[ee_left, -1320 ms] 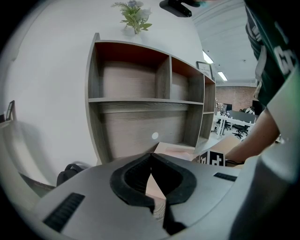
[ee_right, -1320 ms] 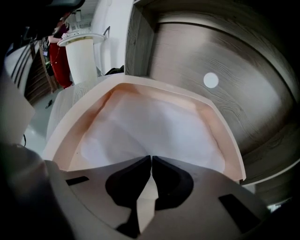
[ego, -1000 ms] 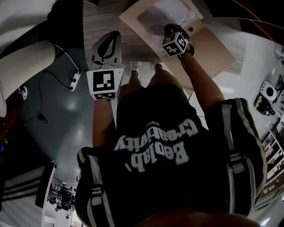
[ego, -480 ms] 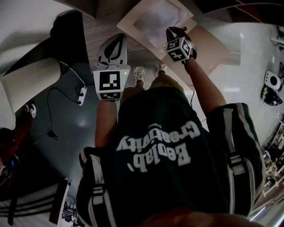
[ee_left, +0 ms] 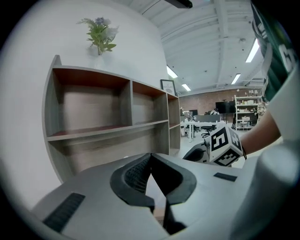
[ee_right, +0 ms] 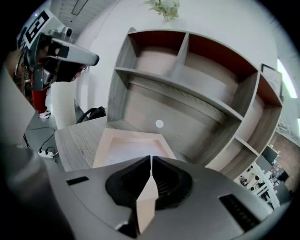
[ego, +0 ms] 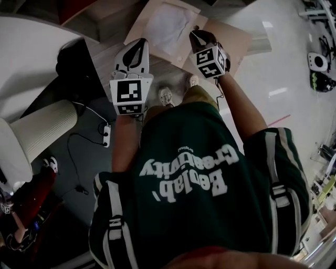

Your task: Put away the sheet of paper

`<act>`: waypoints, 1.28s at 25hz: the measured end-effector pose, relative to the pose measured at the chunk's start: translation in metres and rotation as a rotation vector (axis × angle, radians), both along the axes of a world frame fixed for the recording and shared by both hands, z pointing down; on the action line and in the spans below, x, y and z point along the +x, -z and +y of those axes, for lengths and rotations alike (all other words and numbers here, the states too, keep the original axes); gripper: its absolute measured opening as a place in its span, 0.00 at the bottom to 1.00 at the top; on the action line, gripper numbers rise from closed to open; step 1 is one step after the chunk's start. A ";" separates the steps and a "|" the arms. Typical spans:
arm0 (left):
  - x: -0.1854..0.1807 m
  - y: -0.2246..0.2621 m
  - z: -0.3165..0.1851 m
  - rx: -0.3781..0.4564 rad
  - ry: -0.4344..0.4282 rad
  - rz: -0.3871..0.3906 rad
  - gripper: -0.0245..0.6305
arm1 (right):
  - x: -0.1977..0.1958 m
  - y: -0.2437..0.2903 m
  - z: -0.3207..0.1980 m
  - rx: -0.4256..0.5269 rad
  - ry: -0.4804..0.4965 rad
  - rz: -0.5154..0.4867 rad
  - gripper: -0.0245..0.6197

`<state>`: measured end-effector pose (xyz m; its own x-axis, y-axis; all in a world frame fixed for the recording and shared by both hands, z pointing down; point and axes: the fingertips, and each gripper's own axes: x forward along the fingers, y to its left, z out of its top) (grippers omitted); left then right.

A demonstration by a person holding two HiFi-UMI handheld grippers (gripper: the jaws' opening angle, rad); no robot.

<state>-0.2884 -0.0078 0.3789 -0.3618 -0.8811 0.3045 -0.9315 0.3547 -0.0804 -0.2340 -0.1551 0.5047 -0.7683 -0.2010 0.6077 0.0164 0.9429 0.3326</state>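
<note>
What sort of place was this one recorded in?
Most likely an open-plan office or lab workspace: a wooden shelf unit against a white wall, desks further back, and storage racks under ceiling strip lights.

The right gripper's (ee_right: pixel 151 158) two dark jaws are pressed together on a thin, pale sheet of paper (ee_right: pixel 146 199), seen edge-on as a narrow wedge running back toward the camera. Beyond the tips, a shallow pale wooden tray (ee_right: pixel 104 145) lies on a grey wood-grain surface (ee_right: pixel 75 140). Behind it stands an open shelf unit (ee_right: pixel 187 89) with reddish upper panels. A small white dot (ee_right: pixel 159 123) marks its back panel, and a leafy plant (ee_right: pixel 164 7) sits on top. The left gripper (ee_right: pixel 91 57) shows at upper left.
</note>
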 end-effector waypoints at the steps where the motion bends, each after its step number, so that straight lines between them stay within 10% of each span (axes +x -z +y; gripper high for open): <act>1: 0.005 0.005 -0.004 0.007 -0.015 -0.006 0.07 | 0.007 0.009 0.001 -0.002 -0.011 -0.017 0.10; 12: 0.099 0.054 -0.038 0.049 -0.118 -0.078 0.07 | 0.093 0.121 0.015 -0.062 -0.070 -0.282 0.10; 32: 0.325 0.056 -0.023 0.038 -0.005 -0.126 0.07 | 0.336 0.167 0.018 -0.220 -0.050 -0.508 0.10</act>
